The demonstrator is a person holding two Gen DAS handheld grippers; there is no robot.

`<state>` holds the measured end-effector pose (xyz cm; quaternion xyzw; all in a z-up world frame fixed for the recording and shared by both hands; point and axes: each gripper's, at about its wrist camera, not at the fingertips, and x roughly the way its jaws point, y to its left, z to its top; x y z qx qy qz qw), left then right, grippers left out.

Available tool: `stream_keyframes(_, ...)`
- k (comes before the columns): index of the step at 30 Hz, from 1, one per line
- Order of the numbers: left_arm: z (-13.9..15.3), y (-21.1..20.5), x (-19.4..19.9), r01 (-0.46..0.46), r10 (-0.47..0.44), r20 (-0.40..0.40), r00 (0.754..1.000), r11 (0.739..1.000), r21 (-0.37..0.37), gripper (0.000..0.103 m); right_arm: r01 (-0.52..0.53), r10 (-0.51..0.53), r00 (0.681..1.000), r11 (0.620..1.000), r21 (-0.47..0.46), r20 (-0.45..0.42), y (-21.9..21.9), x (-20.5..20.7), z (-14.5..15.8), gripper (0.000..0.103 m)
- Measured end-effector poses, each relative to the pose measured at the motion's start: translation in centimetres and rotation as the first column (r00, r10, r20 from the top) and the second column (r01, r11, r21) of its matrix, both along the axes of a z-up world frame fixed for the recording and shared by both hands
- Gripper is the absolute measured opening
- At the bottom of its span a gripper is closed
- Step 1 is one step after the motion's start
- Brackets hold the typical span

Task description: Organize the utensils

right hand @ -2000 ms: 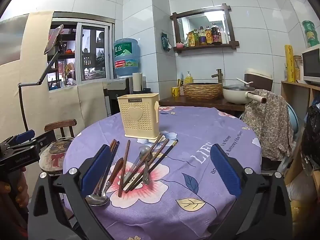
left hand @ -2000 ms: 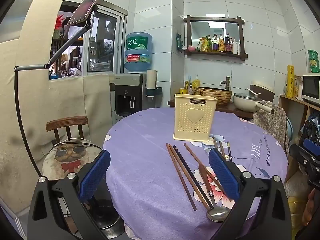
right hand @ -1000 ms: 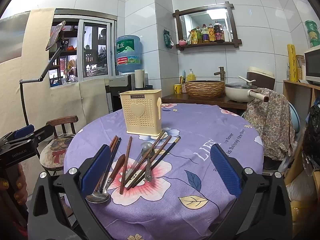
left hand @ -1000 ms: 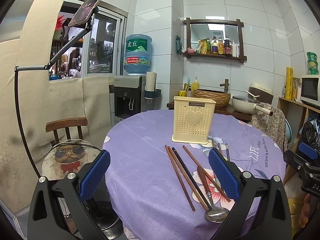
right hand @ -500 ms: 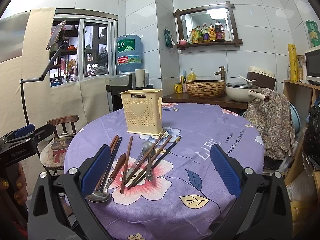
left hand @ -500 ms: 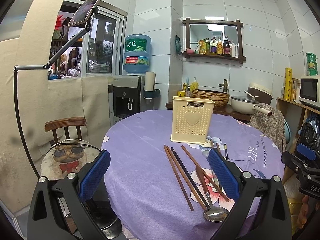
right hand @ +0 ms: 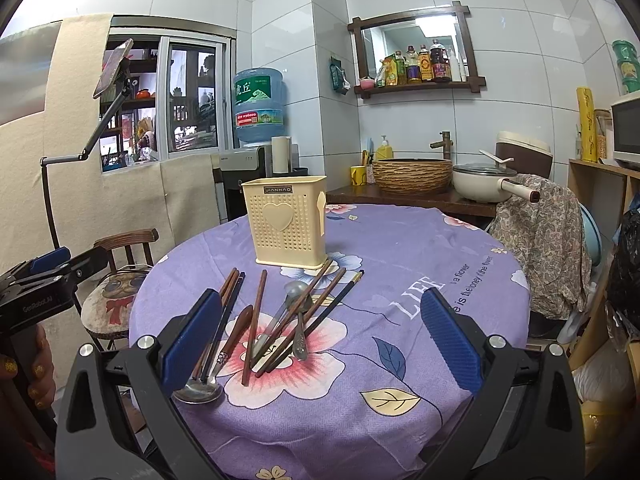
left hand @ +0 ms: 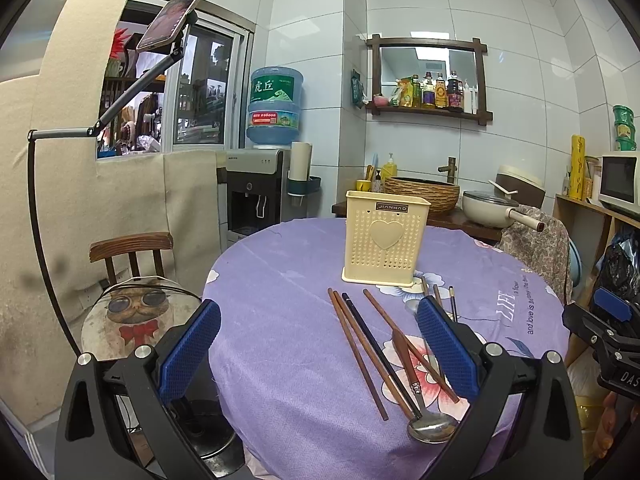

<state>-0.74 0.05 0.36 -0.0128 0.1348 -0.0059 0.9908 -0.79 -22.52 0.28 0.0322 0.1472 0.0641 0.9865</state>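
Utensils (right hand: 276,320) lie crossed on the purple tablecloth (right hand: 400,248) before the cream holder (right hand: 286,222), both the left gripper (left hand: 318,344) and right gripper (right hand: 320,338) wide open and empty, so pinching one chopstick may drag its neighbours.

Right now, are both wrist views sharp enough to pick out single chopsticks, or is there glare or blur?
Left wrist view: sharp, evenly lit, chopsticks distinct, walls bowed by fisheye. Right wrist view: also sharp, utensil pile overlapping but readable; only the mirror catches bright light.
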Motion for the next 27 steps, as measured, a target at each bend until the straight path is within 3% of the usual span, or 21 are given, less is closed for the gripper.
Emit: stream_keyframes(27, -0.13, -0.02, -0.04, 0.001, -0.001, -0.007, 1.0, 1.0, 0.0, 0.097, -0.002, 0.002, 1.0, 1.0, 0.002, -0.005, 0.08, -0.05, 0.09, 0.098)
